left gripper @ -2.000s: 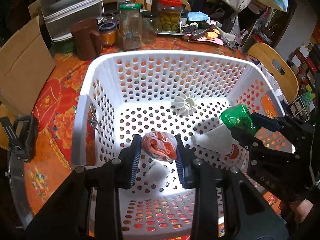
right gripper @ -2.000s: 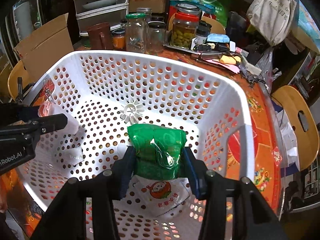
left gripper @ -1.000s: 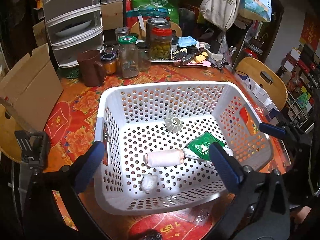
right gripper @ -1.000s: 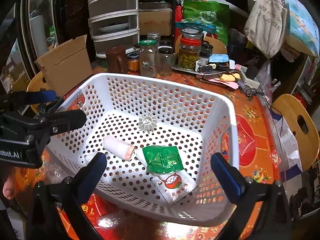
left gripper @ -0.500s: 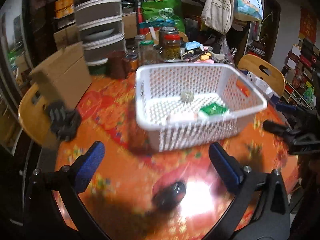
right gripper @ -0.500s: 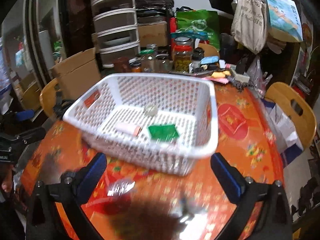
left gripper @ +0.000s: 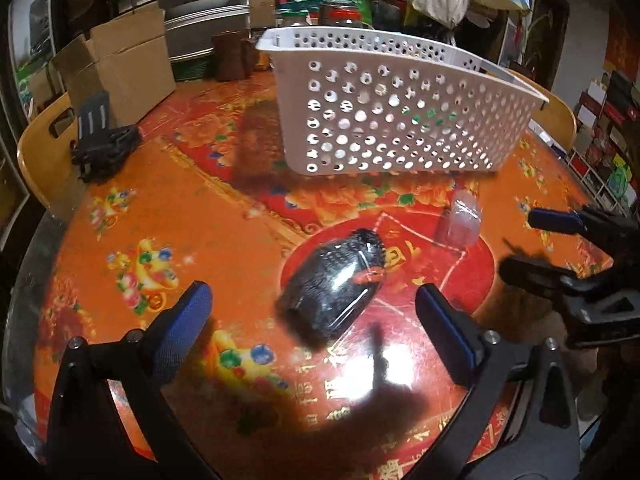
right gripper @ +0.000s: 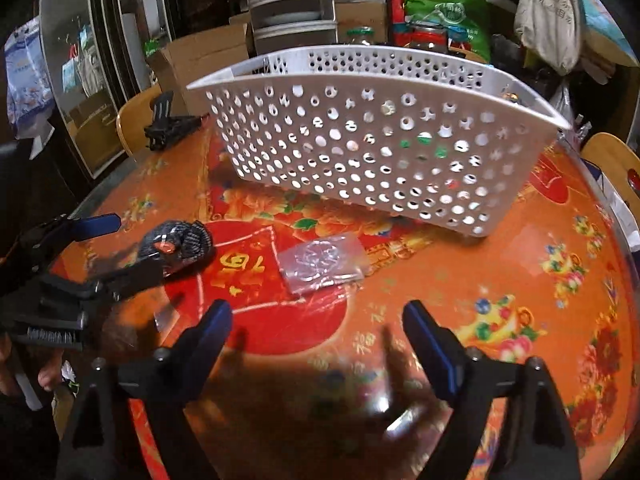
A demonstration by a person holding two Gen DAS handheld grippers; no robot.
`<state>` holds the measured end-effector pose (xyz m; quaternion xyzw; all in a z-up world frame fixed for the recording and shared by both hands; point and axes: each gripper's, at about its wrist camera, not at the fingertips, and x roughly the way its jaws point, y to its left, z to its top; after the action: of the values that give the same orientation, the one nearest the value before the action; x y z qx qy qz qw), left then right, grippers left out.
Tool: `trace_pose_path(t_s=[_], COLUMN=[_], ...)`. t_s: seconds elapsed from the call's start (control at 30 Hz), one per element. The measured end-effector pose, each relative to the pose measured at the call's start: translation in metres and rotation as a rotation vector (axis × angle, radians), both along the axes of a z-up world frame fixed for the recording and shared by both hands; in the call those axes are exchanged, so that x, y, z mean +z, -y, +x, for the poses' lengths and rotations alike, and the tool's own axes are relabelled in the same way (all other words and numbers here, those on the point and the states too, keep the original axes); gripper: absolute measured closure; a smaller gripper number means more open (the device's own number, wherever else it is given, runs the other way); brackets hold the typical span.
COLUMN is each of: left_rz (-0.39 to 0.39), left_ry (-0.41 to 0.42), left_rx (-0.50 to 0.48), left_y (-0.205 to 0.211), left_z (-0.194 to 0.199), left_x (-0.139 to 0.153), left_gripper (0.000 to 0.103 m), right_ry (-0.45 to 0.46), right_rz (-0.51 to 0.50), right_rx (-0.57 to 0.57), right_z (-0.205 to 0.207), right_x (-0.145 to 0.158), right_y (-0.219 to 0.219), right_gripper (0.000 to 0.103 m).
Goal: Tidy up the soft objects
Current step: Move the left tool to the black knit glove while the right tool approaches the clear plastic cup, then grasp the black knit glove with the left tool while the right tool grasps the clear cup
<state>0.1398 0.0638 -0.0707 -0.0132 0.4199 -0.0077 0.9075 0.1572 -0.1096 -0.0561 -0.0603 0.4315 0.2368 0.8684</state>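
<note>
Tablecloth [left gripper: 168, 208], orange w/ floral print, holds basket [left gripper: 400, 120]; cluttered shelves behind.

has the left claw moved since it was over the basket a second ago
Yes. The left claw has pulled back out of the white basket and dropped toward the table, jaws open and just narrowing around the dark wrapped bundle without touching it.

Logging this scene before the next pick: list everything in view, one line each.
basket: one, white perforated, on table, far side.
dark bundle: one, black-grey in clear wrap, on table before left gripper.
clear packet: one, transparent, on table right of the bundle.
table: one, orange-red floral cover.
cardboard box: one, brown, behind the table's left edge.
jars: several, behind basket.
left gripper: blue-padded fingers open, empty.
right gripper: blue-padded fingers open, empty.
</note>
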Motion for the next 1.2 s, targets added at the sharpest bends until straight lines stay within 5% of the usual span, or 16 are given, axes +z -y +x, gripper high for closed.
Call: trace_pose_path(t_s=[0.4,0.67,0.93,1.2], left_rz=[-0.036,-0.043,-0.037,-0.03], left_ry=[-0.027,-0.044,-0.029,-0.015], left_rx=[-0.019,-0.039,-0.042,-0.045], left_y=[0.0,0.002,0.003,0.003], left_z=[0.019,0.022,0.017,0.014], left_x=[-0.011,-0.018,-0.017,-0.018], left_gripper=[0.021,0.048,0.054,0.054], right_ry=[-0.043,-0.063,-0.048,-0.034], right_rz=[-0.015,-0.023,-0.027,-0.022], right_rx=[0.005,0.03,0.034,0.028], right_z=[0.035,0.04,0.038,0.034], right_x=[-0.012,-0.019,-0.02,-0.02], right_y=[-0.009,-0.015,-0.014,-0.008], right_gripper=[0.033,0.053,0.083,0.089])
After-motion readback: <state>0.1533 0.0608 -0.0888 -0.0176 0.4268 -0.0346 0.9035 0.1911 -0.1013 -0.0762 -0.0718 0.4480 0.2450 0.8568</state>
